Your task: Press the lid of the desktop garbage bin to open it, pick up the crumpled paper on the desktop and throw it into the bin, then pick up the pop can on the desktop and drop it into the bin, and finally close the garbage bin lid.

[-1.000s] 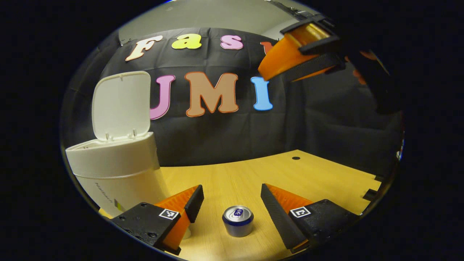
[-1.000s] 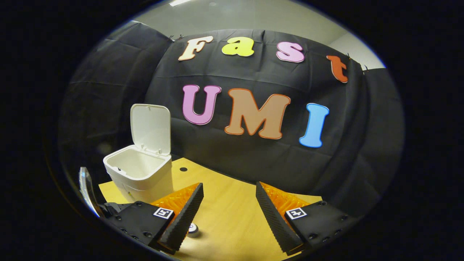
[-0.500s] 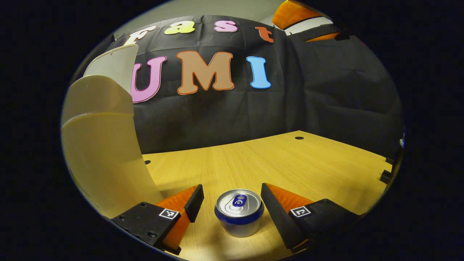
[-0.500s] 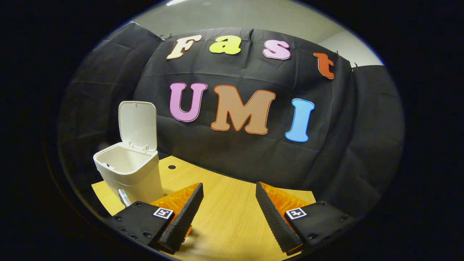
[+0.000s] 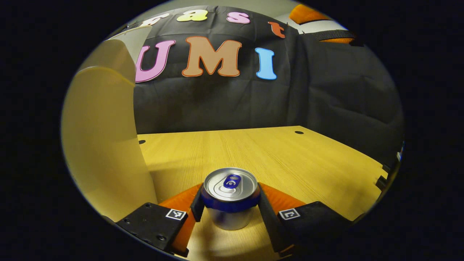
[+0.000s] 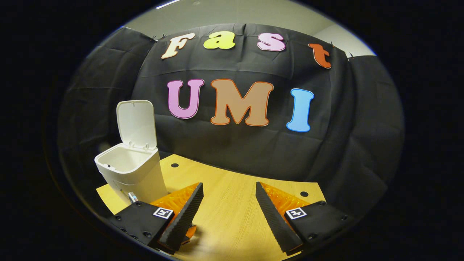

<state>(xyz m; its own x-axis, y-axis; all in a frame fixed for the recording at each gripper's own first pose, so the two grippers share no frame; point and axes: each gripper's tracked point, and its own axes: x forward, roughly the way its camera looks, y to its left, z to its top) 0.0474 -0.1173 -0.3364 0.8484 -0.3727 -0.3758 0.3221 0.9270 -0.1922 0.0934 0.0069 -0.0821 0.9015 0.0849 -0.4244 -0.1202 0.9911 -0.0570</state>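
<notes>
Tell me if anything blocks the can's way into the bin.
Nothing visible does. The left gripper is shut on the can, the bin stands right beside it, and its lid is up.

The bin (image 5: pixel 105 145) is cut off at left — its inside (paper included) hidden.

A recording booth set up indoors.
Black cloth (image 6: pixel 232 152) hangs as a backdrop behind a bare wooden desk (image 5: pixel 275 152) with cable holes; above the cloth show a plain pale wall (image 6: pixel 232 14) and a strip of ceiling light (image 6: pixel 168 3).
</notes>
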